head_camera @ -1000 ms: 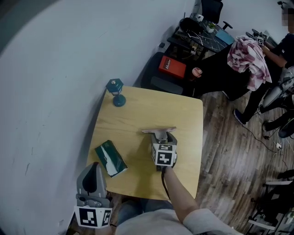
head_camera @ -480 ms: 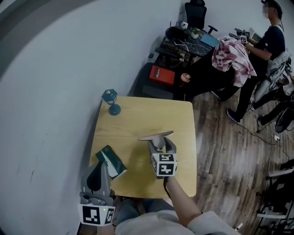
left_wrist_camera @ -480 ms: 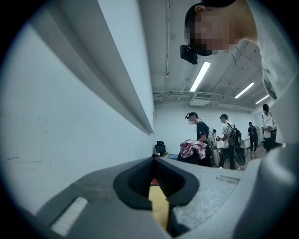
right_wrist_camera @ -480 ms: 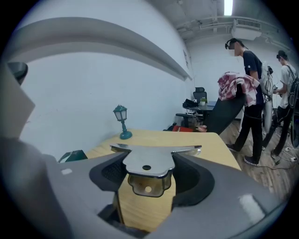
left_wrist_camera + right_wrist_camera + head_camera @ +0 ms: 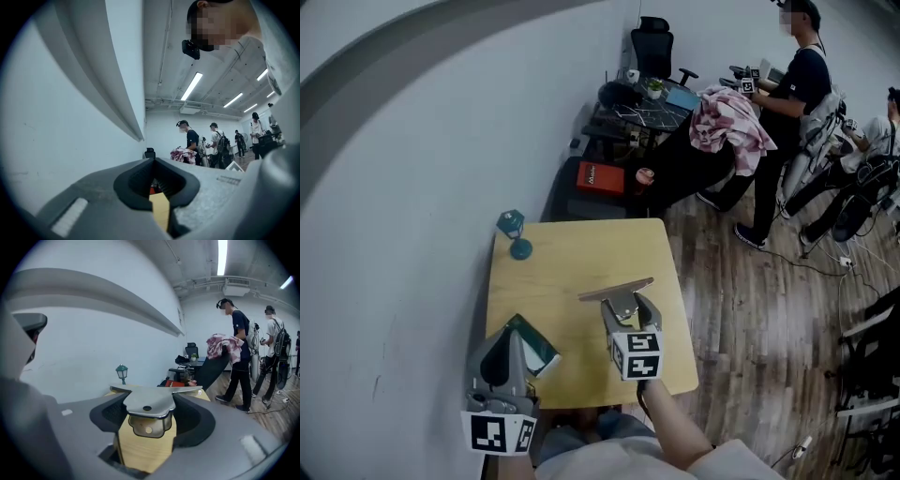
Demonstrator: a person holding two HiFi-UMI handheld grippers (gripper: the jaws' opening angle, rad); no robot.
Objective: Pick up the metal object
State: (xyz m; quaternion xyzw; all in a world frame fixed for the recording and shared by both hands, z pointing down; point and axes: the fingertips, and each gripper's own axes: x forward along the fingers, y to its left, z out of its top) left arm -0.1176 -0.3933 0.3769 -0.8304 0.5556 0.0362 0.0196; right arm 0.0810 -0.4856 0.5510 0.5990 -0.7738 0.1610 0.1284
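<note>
Gripping the metal object [image 5: 146, 425], my right gripper [image 5: 149, 404] has its jaws set wide, one pad pressed on each side of the shiny body. The object's flat blade lies across the top of the jaws and sticks out past them on both sides. From the head view the metal object [image 5: 617, 287] sits crosswise at the tip of the right gripper [image 5: 625, 307], held over the middle of the wooden table [image 5: 581, 253]; the table top shows through the gap under it in the right gripper view.

My left gripper [image 5: 500, 342] is at the near left corner of the table, its jaws brought together with nothing in them. In its own view the left gripper [image 5: 153, 161] points level toward the far end of the room. A green box [image 5: 534, 345] lies on the table just beside it, partly hidden behind it.

At the far left corner of the table stands a small green lantern [image 5: 515, 232], upright. Beyond the table are a red box [image 5: 598, 175], a dark desk with a pink cloth [image 5: 727, 122] draped on it, and a person [image 5: 792, 89] standing on the plank floor [image 5: 750, 309].
</note>
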